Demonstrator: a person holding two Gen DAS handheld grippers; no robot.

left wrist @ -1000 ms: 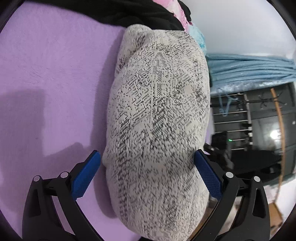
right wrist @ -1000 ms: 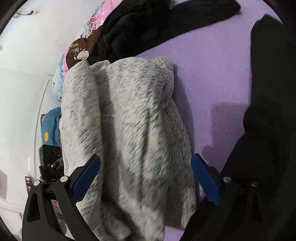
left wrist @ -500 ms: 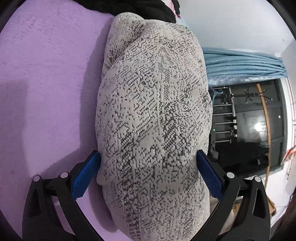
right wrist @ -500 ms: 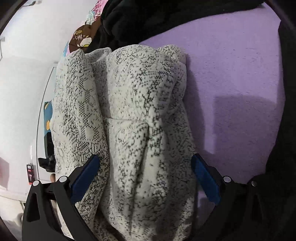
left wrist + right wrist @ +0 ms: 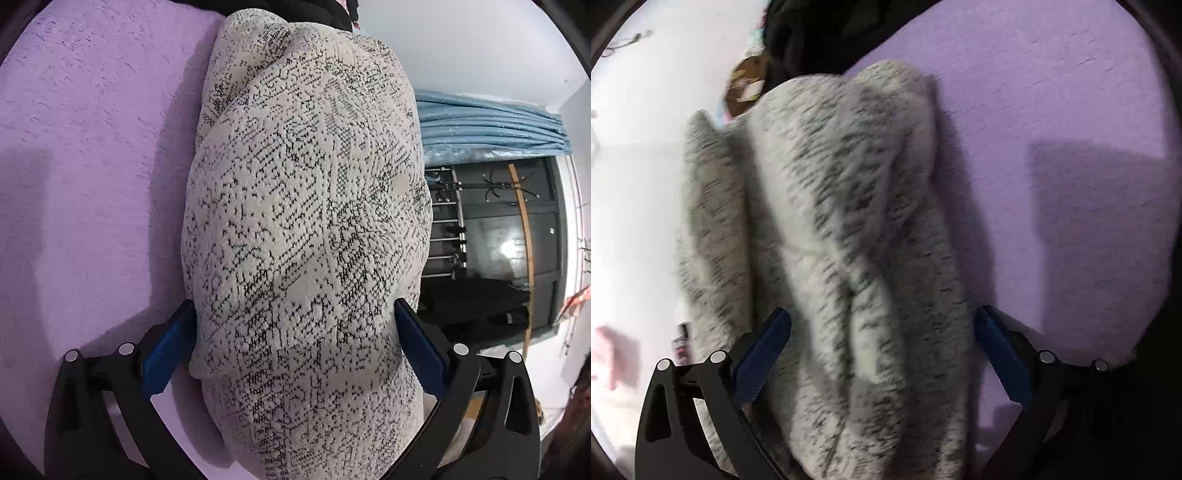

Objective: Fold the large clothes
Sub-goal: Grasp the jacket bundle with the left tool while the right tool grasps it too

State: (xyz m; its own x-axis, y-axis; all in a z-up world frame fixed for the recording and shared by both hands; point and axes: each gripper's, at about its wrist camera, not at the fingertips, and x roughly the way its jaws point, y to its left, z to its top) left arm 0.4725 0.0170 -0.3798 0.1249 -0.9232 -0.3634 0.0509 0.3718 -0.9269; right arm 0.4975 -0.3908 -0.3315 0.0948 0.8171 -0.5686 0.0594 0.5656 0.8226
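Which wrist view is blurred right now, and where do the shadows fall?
Right wrist view: motion-smeared, the speckled knit garment streaked, its pattern unreadable, and a hard-edged shadow on the purple surface at right. Left wrist view: sharp, the garment's weave crisp between the left tongs, with shadows on the purple at left; fisheye bends the blue curtain.
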